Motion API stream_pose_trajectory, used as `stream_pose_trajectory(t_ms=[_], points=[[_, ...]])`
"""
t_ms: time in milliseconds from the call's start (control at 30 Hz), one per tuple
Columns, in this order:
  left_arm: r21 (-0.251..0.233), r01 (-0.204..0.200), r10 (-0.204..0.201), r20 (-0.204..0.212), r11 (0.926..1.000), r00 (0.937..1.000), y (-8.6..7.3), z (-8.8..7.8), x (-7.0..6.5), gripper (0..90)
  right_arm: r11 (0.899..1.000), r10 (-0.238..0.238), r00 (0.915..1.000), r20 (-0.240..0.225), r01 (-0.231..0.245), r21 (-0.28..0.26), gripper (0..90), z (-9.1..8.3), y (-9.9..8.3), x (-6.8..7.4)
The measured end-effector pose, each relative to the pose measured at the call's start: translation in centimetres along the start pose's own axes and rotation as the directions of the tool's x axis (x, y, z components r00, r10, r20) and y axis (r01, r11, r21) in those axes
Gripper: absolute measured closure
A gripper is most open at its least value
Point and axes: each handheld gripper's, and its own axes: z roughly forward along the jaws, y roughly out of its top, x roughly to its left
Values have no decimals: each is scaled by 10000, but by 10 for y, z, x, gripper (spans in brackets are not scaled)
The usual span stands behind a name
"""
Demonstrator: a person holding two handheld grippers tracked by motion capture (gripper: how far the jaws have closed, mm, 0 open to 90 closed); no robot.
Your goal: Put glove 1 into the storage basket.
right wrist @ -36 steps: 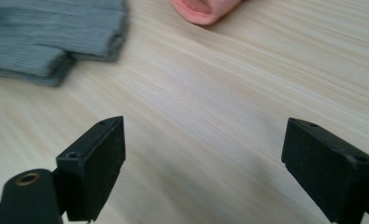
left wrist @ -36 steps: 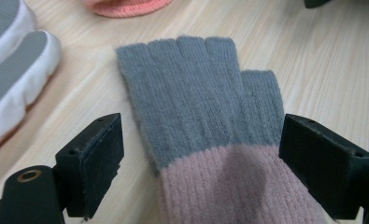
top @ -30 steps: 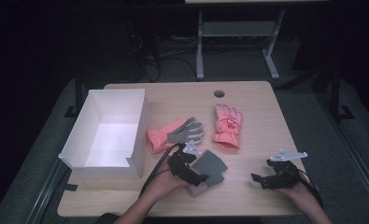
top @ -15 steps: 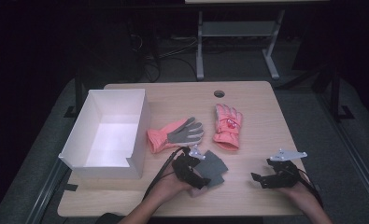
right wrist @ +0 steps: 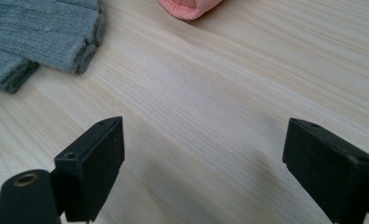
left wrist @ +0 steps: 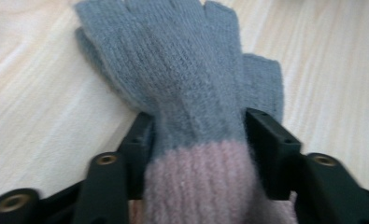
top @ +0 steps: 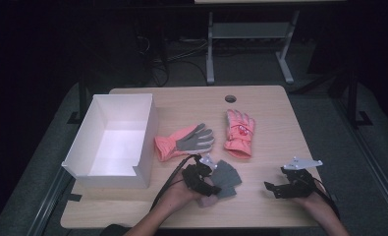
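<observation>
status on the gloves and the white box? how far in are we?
Early. Done: nothing, since the white box looks empty. In hand: the left gripper has just been closing on the grey knit glove, jaws pressing its sides near the pink cuff. Left, presumably: that glove and the two pink gloves on the table. The right gripper rests open over bare wood.

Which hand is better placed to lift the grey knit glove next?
Left. The left gripper has just been closing, its jaws pressed on the grey glove at the wrist. The right gripper stands open over bare table.
</observation>
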Motion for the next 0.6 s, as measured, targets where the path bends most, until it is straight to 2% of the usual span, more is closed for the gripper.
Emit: stream_pose_trajectory(t_ms=[133, 233, 467, 600], points=[[111, 96, -99, 314, 9999, 9995, 2, 0, 2, 584, 10000, 10, 10000, 50, -10, 15, 130, 1, 0, 0], [84, -1, -2, 438, 10000, 9990, 2, 0, 4, 595, 10000, -36, 10000, 33, 36, 31, 130, 1, 0, 1], [-80, 113, -106, 740, 9999, 9972, 6, -6, 6, 612, 10000, -1, 10000, 8, 1, 26, 130, 1, 0, 0], [-285, 162, -137, 859, 9995, 9962, 9, -18, 7, 613, 9999, -121, 9999, 22, 122, -63, 130, 1, 1, -1]])
